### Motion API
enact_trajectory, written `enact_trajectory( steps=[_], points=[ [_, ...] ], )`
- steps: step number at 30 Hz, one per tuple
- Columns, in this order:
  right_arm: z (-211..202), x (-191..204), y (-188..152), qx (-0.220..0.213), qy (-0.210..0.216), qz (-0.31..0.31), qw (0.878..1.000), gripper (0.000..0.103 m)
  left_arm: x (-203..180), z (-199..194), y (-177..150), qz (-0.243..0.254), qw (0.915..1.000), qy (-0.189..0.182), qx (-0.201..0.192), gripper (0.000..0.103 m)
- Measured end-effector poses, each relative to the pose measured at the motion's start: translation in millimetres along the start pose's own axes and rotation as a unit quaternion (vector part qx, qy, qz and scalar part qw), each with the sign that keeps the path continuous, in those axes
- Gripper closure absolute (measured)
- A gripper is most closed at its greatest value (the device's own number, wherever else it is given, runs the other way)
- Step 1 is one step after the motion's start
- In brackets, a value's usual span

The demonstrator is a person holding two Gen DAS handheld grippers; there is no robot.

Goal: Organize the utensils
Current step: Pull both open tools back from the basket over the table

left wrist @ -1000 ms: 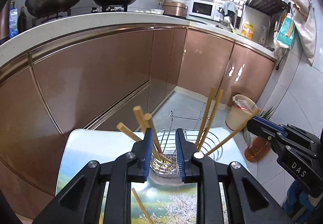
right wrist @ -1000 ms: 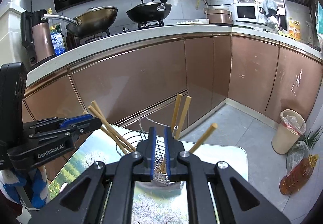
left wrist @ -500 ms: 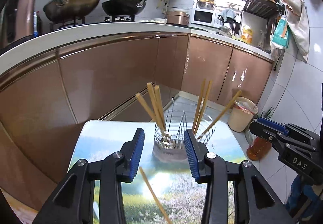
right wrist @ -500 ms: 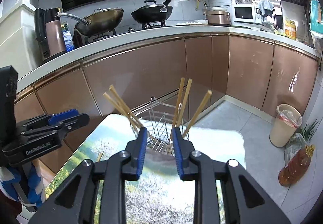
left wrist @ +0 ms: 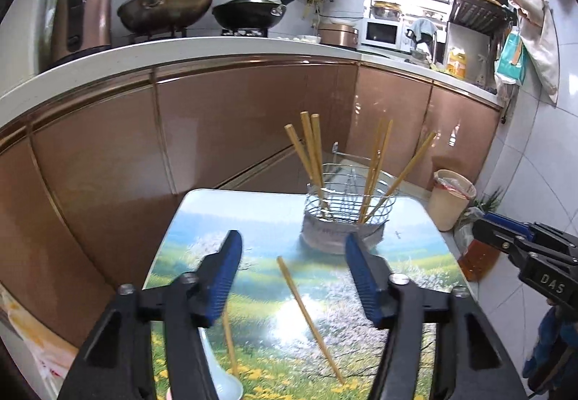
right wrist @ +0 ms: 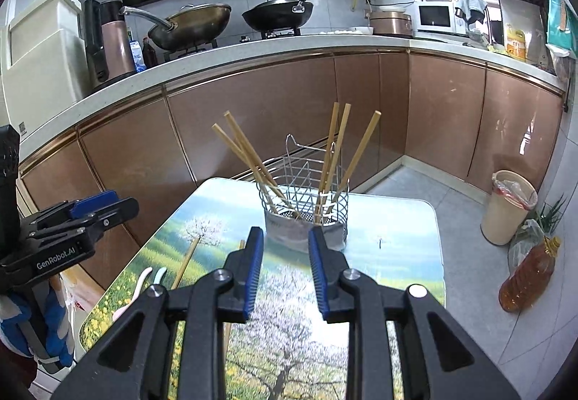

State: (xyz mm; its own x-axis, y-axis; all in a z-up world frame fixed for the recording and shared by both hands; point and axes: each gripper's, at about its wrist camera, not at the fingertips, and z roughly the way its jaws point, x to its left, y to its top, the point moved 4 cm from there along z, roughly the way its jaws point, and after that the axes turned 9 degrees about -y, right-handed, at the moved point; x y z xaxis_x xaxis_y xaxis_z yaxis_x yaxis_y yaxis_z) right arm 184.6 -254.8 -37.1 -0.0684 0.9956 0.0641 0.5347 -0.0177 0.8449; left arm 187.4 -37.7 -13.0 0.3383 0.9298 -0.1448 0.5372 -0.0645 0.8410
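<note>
Left gripper [left wrist: 292, 248]: nearest the left wrist camera; jaws apart and opening, nothing between the pads; it points down along the tabletop toward the holder
Right gripper [right wrist: 285, 243]: jaws a narrow gap apart, nothing pinched between them; aimed at the base of the holder; in the left view it shows at the right edge
Spoon [left wrist: 220, 378]: white, lying on the tabletop at the near edge, partly hidden under the left finger
Loose chopsticks: one chopstick [left wrist: 309, 317] lies slanted on the tabletop between the left fingers; a second chopstick [left wrist: 229, 342] lies beside the spoon, partly hidden by the left finger
Tabletop [left wrist: 415, 248]: printed with a meadow and blossoming trees; glare near the middle
Holder [right wrist: 303, 199]: wire basket standing upright toward the far end of the tabletop, apart from both grippers; its reflection shows below it
Chopsticks in holder [right wrist: 249, 158]: six upright sticks; three lean left, three lean right [right wrist: 337, 147]
Bin [right wrist: 509, 207]: on the floor beyond the tabletop, right side; an oil bottle [right wrist: 527, 273] stands nearer
Kitchen counter [right wrist: 253, 51]: farthest back, above brown cabinets; two woks on the stove
</note>
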Motion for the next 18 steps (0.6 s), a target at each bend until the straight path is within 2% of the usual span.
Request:
enact_trajectory(
  steps=[3,8,18],
  points=[
    [-10,2,-8,-0.003,-0.007,-0.003,1.0,0.077,0,-7,-5,0.002,1.0,0.004,-0.002,0.042],
    [-22,6,-16,-0.008,-0.012,-0.003,1.0,0.065,0,-19,-14,0.005,0.9999,0.012,-0.009,0.037],
    [-40,5,-30,-0.012,-0.011,0.005,1.0,0.063,2,-43,-30,0.027,0.9984,0.038,-0.033,0.037]
  ],
)
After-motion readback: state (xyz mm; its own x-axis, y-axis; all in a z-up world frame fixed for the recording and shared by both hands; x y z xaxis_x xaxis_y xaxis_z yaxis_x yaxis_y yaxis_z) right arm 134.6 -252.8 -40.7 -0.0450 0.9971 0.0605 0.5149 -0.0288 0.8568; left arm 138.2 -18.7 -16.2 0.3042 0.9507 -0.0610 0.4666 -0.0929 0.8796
